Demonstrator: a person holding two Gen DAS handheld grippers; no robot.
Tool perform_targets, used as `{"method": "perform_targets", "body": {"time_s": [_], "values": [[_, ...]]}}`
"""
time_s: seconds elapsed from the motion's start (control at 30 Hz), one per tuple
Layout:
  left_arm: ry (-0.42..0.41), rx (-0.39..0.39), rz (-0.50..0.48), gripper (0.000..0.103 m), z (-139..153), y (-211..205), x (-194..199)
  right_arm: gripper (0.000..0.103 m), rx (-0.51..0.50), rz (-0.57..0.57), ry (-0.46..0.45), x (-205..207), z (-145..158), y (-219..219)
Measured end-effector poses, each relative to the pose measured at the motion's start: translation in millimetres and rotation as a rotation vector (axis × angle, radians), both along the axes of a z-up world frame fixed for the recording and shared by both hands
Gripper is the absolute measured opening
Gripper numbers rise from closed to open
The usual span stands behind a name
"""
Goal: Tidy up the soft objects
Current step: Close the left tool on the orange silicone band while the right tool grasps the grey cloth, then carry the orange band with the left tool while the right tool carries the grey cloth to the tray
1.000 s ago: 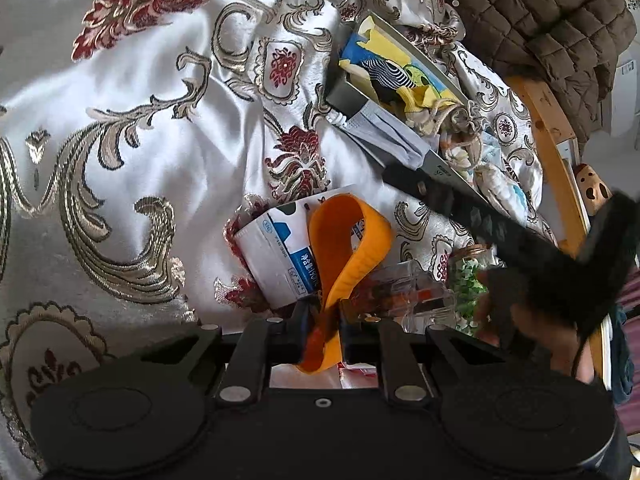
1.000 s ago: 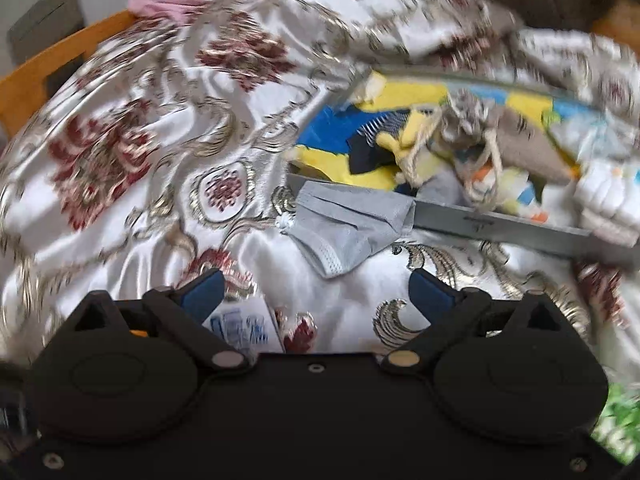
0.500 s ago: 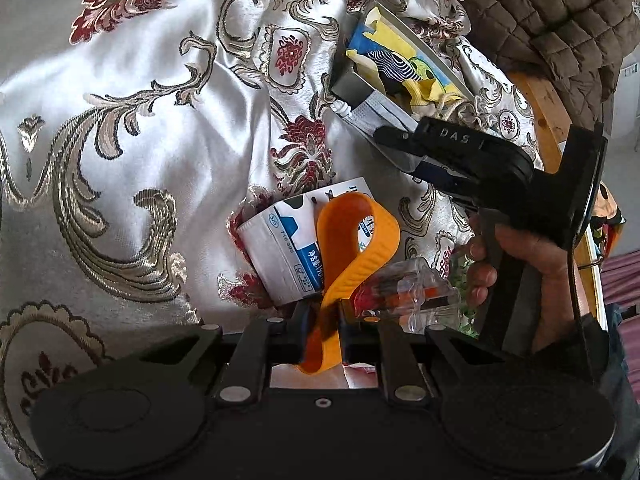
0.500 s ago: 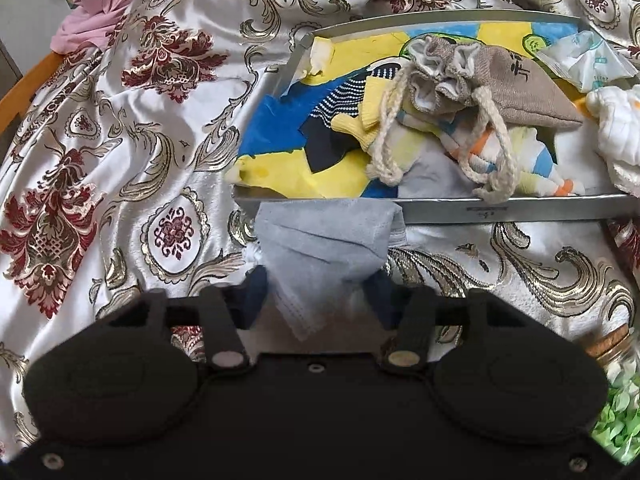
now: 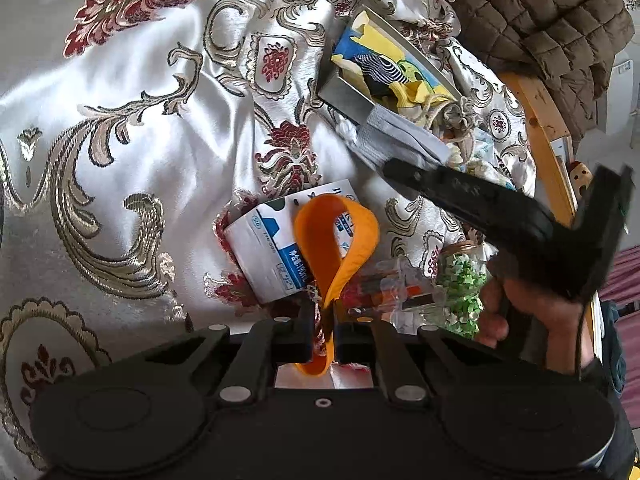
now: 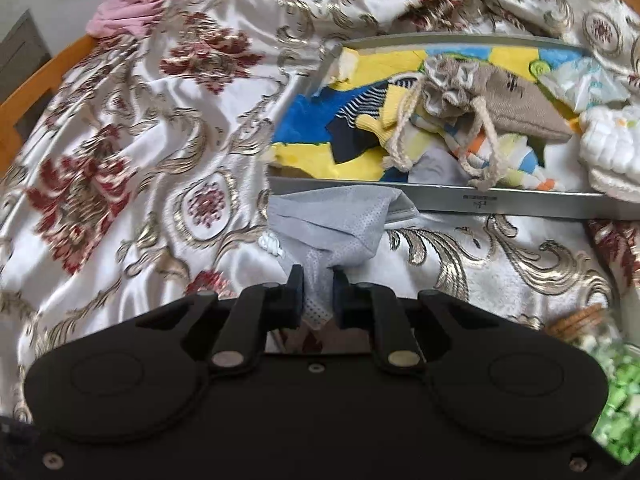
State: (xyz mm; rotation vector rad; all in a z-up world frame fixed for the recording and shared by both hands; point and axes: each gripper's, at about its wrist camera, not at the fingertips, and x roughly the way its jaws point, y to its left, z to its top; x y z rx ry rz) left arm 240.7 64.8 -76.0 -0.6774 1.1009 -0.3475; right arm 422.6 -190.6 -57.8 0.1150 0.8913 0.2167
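Satin bedspread [image 6: 132,168] with red and gold flowers covers the bed, and on it lies a grey tray [image 6: 500,202] which I take as the landmark. Inside the tray several soft things are already gathered: a beige drawstring pouch [image 6: 500,100], striped socks [image 6: 372,120], a white knitted piece [image 6: 612,148] at its right end and some crumpled packets behind; so I judge that a good part of the sorting is done. Not yet in the tray is the grey face mask [image 6: 336,220], which hangs over the near wall of the tray, on the outside, with its lower corner pinched between the closed fingers of the right tool [image 6: 318,296]. Also outside is the orange strap [image 5: 336,236], well in front of the tray; the left tool [image 5: 322,320] is clamped on its lower end and the loop stands up above a white and blue packet [image 5: 272,248]. Near this packet, further from the tray, lie a clear plastic case [image 5: 396,284] and a jar of green paper stars [image 5: 460,280], which are probably not soft things. Compared with one second ago, the right tool, which was then wide open and further back from the tray with nothing between its fingers, has just been closing and now has the mask between them. The left tool has also just been closing a little more on the strap, which it already held before; the strap and the packet lie as before.
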Motion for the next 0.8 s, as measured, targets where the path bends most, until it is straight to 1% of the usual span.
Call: {"method": "perform_targets", "body": {"time_s": [0.3,0.4,0.6,0.7,0.8], "values": [[-0.066,0.057,-0.016,0.006,19.2,-8.3,-8.0,0.007,-0.043,0.071,-0.143,-77.9,48.8,-22.8],[-0.099,0.095,-0.033,0.006,27.6,-14.3,-12.7,0.007,-0.042,0.076,-0.180,-99.8,61.7,-31.6],[-0.141,0.138,-0.045,0.006,41.5,-23.8,-22.6,0.007,-0.052,0.077,-0.264,-146.3,87.9,-46.9],[-0.167,0.141,-0.043,0.006,51.5,-26.6,-23.9,0.007,-0.044,0.059,-0.316,-159.7,101.5,-55.5],[-0.204,0.120,-0.031,0.006,66.1,-30.0,-20.5,0.007,-0.014,0.033,-0.364,-162.7,112.7,-67.3]]}}
